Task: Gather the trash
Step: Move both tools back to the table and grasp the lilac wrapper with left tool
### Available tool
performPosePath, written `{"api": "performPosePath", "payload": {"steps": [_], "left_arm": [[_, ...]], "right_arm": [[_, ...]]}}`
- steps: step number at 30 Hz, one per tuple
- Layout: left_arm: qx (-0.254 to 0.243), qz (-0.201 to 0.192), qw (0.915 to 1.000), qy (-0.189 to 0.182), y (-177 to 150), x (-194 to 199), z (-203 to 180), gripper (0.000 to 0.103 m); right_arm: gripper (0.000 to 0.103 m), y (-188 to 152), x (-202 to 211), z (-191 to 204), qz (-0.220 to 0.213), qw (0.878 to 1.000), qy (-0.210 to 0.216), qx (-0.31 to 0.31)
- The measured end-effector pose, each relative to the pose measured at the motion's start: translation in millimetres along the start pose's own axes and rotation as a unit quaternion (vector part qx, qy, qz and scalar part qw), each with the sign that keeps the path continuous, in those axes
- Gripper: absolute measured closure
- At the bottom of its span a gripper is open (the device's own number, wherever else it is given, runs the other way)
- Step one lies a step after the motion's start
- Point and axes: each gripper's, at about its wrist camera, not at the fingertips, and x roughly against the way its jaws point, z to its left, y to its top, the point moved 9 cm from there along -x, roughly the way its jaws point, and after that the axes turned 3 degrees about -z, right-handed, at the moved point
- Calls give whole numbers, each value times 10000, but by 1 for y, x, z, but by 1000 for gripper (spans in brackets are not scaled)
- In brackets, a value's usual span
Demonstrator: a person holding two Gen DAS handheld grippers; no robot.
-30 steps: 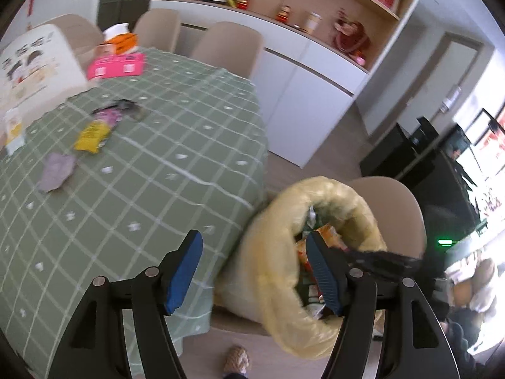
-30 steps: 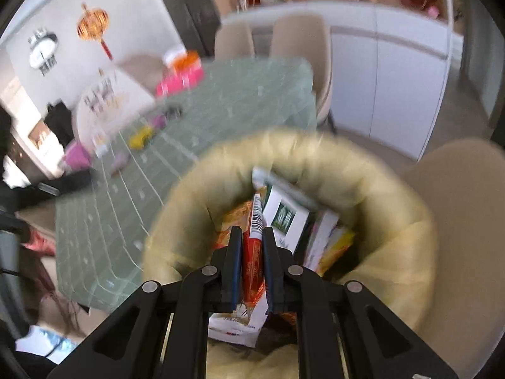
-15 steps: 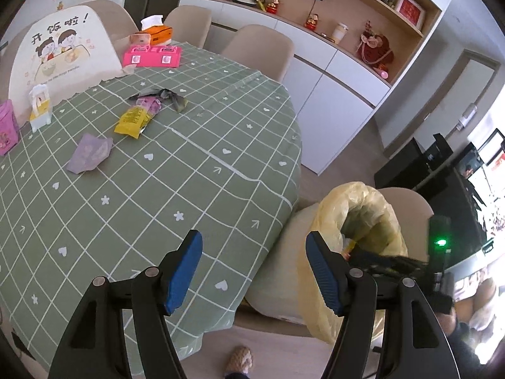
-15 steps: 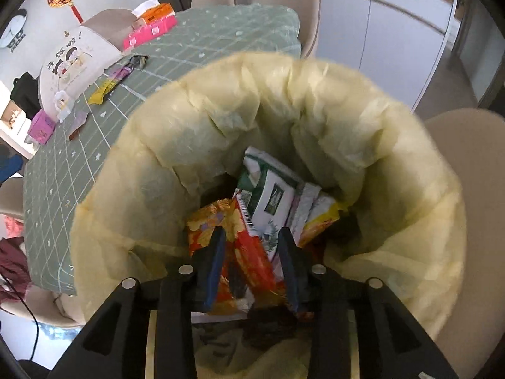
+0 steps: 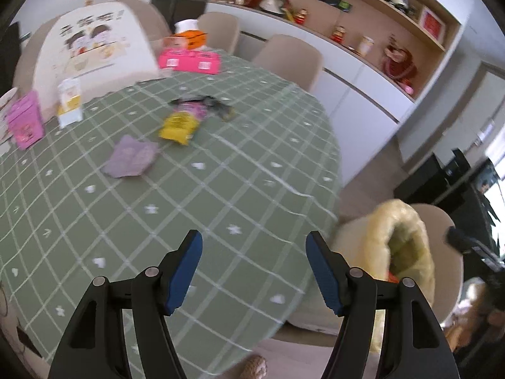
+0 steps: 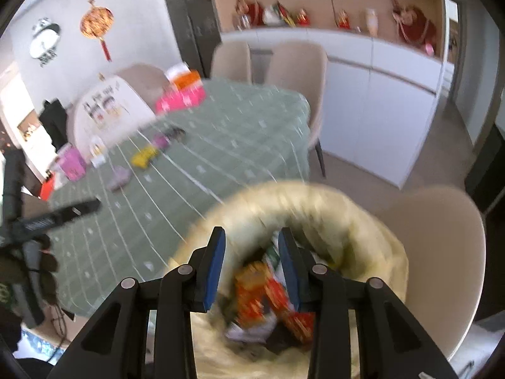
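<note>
Round table (image 5: 252, 189) under a green white-checked cloth; three loose wrappers sit upper centre in the left view: a flat lilac one (image 5: 132, 159), a crinkly yellow one (image 5: 179, 125), a pink-and-dark one (image 5: 195, 107). Left claw (image 5: 254, 267) hangs empty, blue ribbed pads wide apart. Right claw (image 6: 252, 260), half-parted with nothing between the pads, hangs above the yellow plastic bag (image 6: 363, 227) of packets on a beige chair (image 6: 442, 237), lower right.

Left gripper (image 5: 254, 267) wide open, empty. Right gripper (image 6: 252, 263) partly open, empty, angled down.
</note>
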Motion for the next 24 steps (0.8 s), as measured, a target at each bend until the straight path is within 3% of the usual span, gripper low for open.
{"api": "performPosePath", "payload": {"steps": [7, 13, 21, 24], "left_arm": [[302, -99, 9985, 441, 22, -7, 91, 34], [484, 241, 9978, 389, 42, -40, 158, 30], [456, 651, 9968, -45, 66, -91, 191, 30], [164, 765, 9969, -116, 80, -109, 190, 31]], "right_arm": [[70, 37, -27, 60, -195, 9994, 286, 71], [70, 44, -78, 109, 21, 9992, 365, 147], [70, 43, -122, 150, 390, 9992, 12, 61], [70, 41, -124, 151, 461, 9987, -195, -128]]}}
